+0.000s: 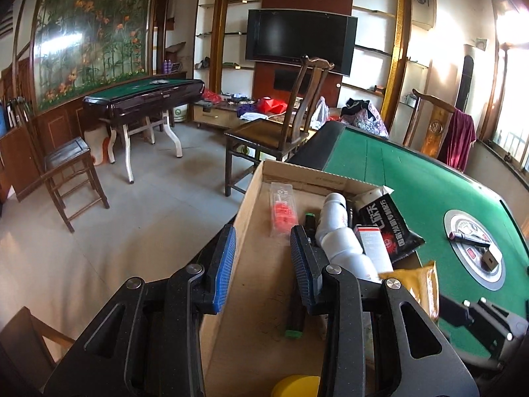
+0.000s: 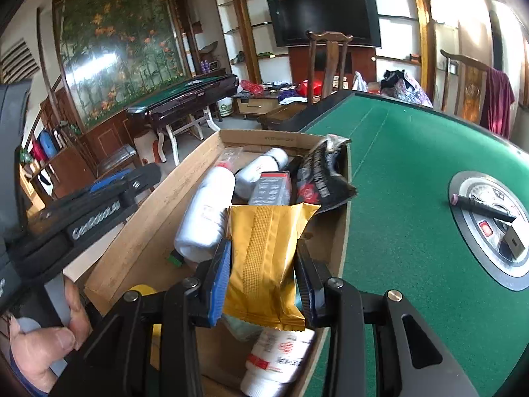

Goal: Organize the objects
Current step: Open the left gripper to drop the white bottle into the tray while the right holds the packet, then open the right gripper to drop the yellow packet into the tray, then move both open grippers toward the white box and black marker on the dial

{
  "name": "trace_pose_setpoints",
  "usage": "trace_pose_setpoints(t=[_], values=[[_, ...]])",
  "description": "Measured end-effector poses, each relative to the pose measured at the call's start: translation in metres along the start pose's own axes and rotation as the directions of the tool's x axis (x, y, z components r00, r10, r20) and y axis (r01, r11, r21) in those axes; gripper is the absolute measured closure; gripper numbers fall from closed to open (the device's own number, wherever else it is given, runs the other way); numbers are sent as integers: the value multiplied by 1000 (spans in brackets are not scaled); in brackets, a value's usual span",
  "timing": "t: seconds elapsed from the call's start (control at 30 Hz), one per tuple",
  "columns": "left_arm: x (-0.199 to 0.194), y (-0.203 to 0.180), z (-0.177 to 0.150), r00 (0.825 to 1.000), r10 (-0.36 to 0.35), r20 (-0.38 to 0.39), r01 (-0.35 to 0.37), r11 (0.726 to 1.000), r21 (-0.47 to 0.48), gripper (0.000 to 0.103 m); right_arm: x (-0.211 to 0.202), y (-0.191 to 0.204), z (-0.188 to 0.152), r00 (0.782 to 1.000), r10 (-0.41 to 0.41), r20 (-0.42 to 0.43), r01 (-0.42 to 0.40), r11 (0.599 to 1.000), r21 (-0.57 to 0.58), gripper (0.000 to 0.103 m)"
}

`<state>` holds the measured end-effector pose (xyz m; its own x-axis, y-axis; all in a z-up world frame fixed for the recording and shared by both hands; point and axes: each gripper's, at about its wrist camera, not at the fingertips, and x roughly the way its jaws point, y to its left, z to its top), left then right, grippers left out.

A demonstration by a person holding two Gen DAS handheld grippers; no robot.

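Observation:
A cardboard box [image 1: 251,192] [image 2: 158,218] sits at the left edge of the green table [image 1: 413,182] [image 2: 413,172]. It holds white bottles [image 1: 337,231] [image 2: 206,215], a black packet [image 1: 390,225] [image 2: 320,178], a red-and-grey carton [image 2: 274,187] and a clear pack of red bits [image 1: 282,210]. My right gripper [image 2: 263,263] is shut on a gold foil packet [image 2: 264,258] [image 1: 420,281] held over the box. My left gripper [image 1: 263,261] is open and empty above the box's left side; it shows at left in the right wrist view [image 2: 109,188].
A dark marker [image 1: 469,240] [image 2: 482,206] lies on the table's round centre panel [image 1: 476,251] [image 2: 492,228]. A yellow lid [image 1: 294,385] and a white tube [image 2: 277,360] lie in the box's near end. Wooden chairs [image 1: 281,125] and a second table [image 1: 145,96] stand beyond.

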<state>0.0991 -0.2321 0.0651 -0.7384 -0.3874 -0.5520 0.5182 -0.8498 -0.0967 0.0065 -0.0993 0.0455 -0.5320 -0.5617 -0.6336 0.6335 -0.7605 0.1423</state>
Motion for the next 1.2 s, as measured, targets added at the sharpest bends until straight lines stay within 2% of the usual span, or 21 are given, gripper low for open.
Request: trace_pose_setpoints(t=[0.1,0.27,0.4,0.43,0.47,0.57,0.7,0.83,0.9,0.97,1.2], values=[[0,3,2,1000,1,4,-1,1000,-13,69,0,17,-4,1000,-2,-2,2,998,-59,66],[1,11,2,1000,9,-2,-9,1000,-29,69,4,35,-16,997,57,-57,-63,991,-121,66],[1,12,3,1000,13,-4,-13,999,-29,69,3,28,-14,995,65,-79,-73,993,-95,64],[0,11,3,1000,11,-7,-11,1000,-26,69,0,24,-14,995,65,-74,-71,994,-83,61],[0,11,3,1000,8,-8,-9,1000,-24,69,-3,18,-13,995,71,-69,-75,995,-66,56],[-1,6,2,1000,7,-6,-7,1000,-3,69,-11,3,-9,993,107,-50,-107,994,-11,52],[3,-4,2,1000,-4,-27,4,1000,11,68,-22,-16,-7,992,122,-18,-121,992,41,52],[0,-18,4,999,-15,-34,15,1000,21,68,-36,-39,-7,995,100,12,-101,990,96,51],[-4,-24,6,999,-23,-36,24,999,29,63,-42,-55,-7,996,85,23,-88,988,125,51],[-11,-34,7,999,-36,-31,38,998,48,48,-50,-73,-8,997,63,35,-68,986,155,47],[-37,-92,7,987,-152,-43,157,974,162,42,-79,-144,-2,997,-49,64,30,962,273,46]])
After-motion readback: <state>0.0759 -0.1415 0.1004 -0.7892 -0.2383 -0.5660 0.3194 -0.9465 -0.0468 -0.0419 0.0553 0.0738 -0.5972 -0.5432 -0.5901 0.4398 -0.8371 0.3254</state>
